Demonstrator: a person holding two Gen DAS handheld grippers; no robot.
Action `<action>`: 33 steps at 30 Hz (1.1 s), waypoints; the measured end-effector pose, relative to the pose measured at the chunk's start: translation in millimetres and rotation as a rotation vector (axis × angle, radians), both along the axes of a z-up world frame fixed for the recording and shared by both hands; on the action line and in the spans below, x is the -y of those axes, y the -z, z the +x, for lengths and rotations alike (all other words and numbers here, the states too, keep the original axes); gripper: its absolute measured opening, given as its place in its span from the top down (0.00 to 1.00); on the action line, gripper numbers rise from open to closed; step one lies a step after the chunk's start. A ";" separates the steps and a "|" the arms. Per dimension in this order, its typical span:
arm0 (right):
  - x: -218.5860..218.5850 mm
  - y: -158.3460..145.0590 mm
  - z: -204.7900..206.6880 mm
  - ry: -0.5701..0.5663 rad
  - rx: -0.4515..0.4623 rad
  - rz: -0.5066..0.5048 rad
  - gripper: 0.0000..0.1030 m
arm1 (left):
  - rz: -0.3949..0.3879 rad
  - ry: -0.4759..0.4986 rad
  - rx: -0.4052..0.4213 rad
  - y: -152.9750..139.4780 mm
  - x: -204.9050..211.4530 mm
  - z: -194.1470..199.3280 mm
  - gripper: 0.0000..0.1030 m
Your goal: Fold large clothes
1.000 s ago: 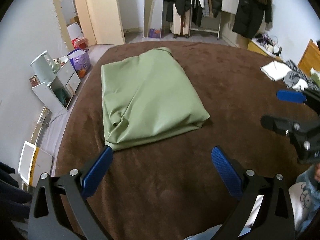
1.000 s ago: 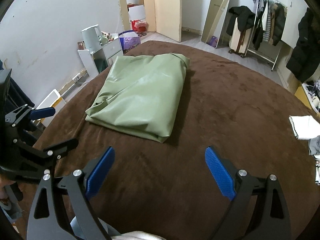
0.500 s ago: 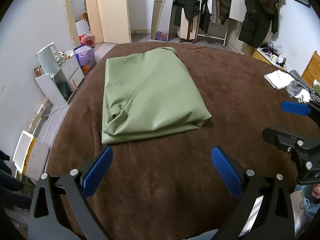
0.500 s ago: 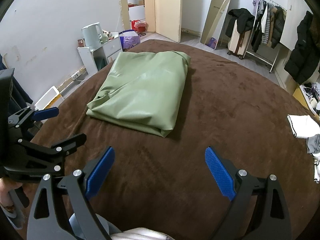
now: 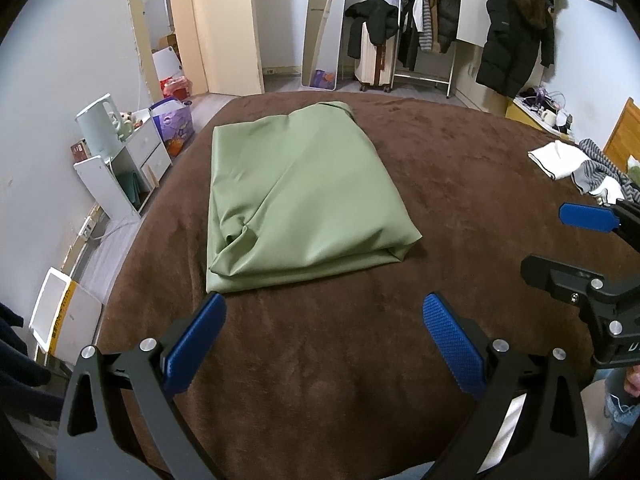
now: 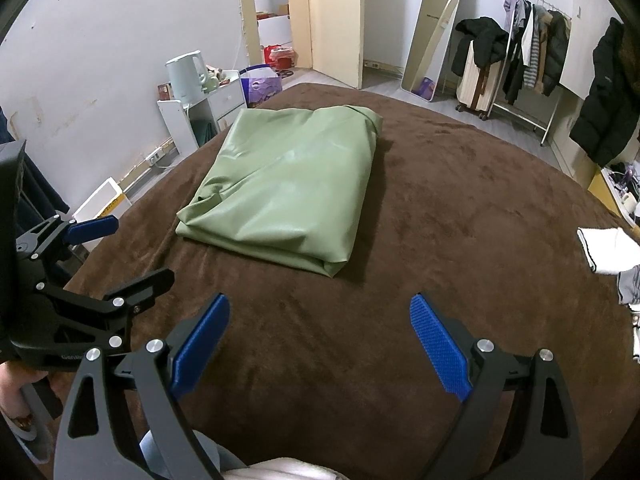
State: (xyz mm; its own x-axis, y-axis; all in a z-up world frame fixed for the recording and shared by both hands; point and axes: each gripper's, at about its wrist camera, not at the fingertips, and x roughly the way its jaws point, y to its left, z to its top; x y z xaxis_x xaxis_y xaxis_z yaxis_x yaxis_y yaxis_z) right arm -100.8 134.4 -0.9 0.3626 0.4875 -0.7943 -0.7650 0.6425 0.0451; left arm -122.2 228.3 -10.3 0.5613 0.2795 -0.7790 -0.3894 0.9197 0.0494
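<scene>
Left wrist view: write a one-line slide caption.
Open left claw hovers before a folded green garment on a brown blanket.

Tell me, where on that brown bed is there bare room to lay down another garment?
The widest bare patch of the brown blanket lies right of the folded green cloth, up to the white and striped clothes at the right edge. A bare strip also runs between the cloth and both open grippers. The left side is tight.

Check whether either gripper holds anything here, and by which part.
Nothing is held. Left gripper and right gripper have open jaws, short of the folded green garment.
</scene>
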 end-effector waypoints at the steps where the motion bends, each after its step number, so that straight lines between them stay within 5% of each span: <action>1: 0.0 0.0 -0.2 0.000 0.001 0.000 0.12 | 0.006 0.000 0.001 -0.4 1.0 0.1 0.06; 33: -8.2 12.6 2.0 -0.020 -0.035 -0.034 0.12 | 0.002 -0.041 -0.009 6.1 3.8 -5.7 0.06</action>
State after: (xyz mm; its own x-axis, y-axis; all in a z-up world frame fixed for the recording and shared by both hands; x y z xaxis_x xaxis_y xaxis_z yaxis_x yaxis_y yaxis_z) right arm -98.9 142.7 -13.5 0.3245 0.4670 -0.8226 -0.7762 0.6284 0.0506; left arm -127.8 224.5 -16.4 0.5420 0.3037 -0.7835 -0.4264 0.9029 0.0551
